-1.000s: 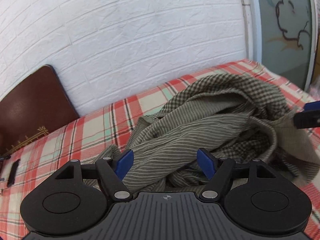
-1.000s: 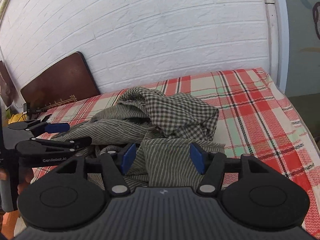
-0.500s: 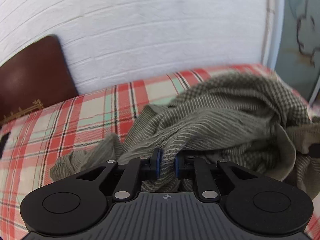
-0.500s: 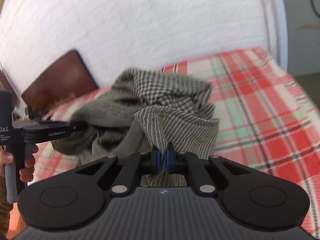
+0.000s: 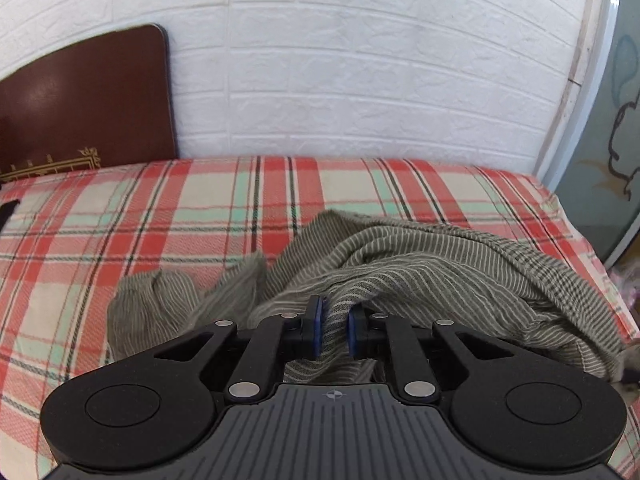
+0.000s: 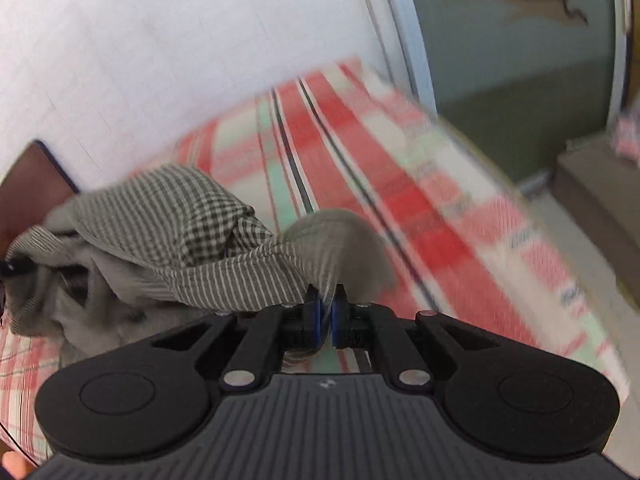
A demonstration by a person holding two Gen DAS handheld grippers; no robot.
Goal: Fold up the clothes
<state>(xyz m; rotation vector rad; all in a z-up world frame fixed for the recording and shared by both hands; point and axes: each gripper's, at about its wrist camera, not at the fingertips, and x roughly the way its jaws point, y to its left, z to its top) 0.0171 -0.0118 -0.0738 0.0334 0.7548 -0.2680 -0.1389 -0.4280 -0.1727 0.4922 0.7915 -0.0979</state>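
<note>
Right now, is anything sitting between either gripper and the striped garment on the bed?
Nothing visible. The left gripper is shut on a fold of the garment, and the right gripper is shut on another edge of it. The plaid sheet around it is bare.

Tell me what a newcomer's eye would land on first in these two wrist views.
The crumpled grey striped and checked garment, heaped on the red plaid bedsheet, draws the eye first. Next, both grippers are pinching it: the left gripper is shut on a striped fold low in its view, and the right gripper is shut on another striped edge. Behind, a white brick wall with a brown board leaning at left.
</note>
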